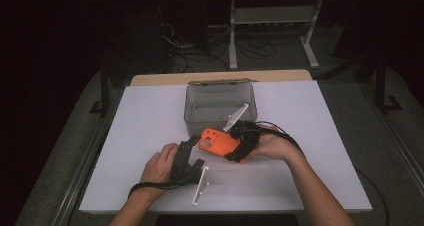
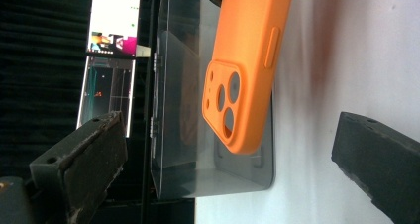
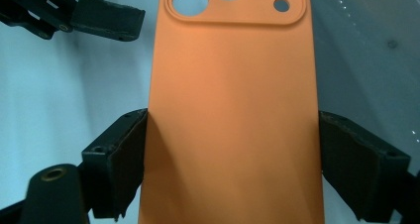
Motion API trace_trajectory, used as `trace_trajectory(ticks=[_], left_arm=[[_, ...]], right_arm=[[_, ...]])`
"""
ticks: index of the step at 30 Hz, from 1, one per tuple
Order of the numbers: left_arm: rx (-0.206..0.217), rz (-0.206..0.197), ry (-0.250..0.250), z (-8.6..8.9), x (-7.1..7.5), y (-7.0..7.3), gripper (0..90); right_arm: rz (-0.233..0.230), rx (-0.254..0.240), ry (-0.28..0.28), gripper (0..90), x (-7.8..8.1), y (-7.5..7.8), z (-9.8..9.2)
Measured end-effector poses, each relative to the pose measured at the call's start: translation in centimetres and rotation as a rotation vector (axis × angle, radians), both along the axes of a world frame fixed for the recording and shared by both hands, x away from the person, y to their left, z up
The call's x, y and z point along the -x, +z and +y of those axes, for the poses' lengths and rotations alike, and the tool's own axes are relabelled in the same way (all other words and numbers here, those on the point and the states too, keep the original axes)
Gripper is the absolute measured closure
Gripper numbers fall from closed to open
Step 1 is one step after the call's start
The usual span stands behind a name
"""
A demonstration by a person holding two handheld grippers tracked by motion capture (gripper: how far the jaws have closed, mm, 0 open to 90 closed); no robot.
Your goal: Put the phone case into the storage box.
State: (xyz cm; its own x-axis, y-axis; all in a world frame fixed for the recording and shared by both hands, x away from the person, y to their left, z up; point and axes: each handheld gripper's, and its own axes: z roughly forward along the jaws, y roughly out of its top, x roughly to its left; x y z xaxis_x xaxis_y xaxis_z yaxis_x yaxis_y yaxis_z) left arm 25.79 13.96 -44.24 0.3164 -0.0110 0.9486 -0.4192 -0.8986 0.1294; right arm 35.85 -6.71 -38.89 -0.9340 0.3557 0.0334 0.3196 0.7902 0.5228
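High view, nearest me: a white plastic strip (image 1: pixel 201 186) lies flat on the white worktop (image 1: pixel 125 151) just right of my left tongs (image 1: pixel 192 142). Left hand (image 1: pixel 159 167) grips them; in the left gripper view their jaws stand wide apart with nothing between, pointing at the orange phone case (image 1: pixel 218 140).

Right tongs (image 1: pixel 239 147), held by my right hand (image 1: pixel 270 145), are clamped on that case. Right gripper view shows both pads pressed to the case's long edges (image 3: pixel 233 115), camera cutouts at the far end. The case sits near the worktop centre, just in front of the clear grey box (image 1: pixel 220 106); I cannot tell whether it touches the surface.

Farther: the box stands open, and a white bracket (image 1: pixel 236 117) leans at its front right wall.

I can read no brand, label or writing on anything.
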Motion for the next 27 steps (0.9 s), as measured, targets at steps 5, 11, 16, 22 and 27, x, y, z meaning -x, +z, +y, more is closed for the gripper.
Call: trace_trajectory(ticks=[5, 11, 16, 22, 27], left_arm=[[-0.001, -0.008, -0.009, -0.5, 0.0, 0.0, 0.3], [-0.001, -0.011, -0.017, -1.2, 0.0, -0.2, 0.3], [-0.011, -0.017, -0.017, -1.7, 0.0, -0.3, 0.3], [-0.020, -0.023, -0.013, -2.2, -0.2, -0.3, 0.3], [-0.043, -0.028, -0.014, -2.7, -0.5, -0.4, 0.3]], right_arm=[[0.000, 0.001, 0.002, 15.8, 0.0, -0.1, 0.1], [-0.001, 0.000, 0.005, 15.8, 0.0, -0.1, 0.2], [-0.002, -0.002, 0.006, 15.8, 0.1, 0.0, 0.2], [-0.002, -0.002, 0.007, 15.8, 0.1, 0.0, 0.2], [0.001, -0.003, 0.004, 15.8, 0.1, -0.1, 0.2]])
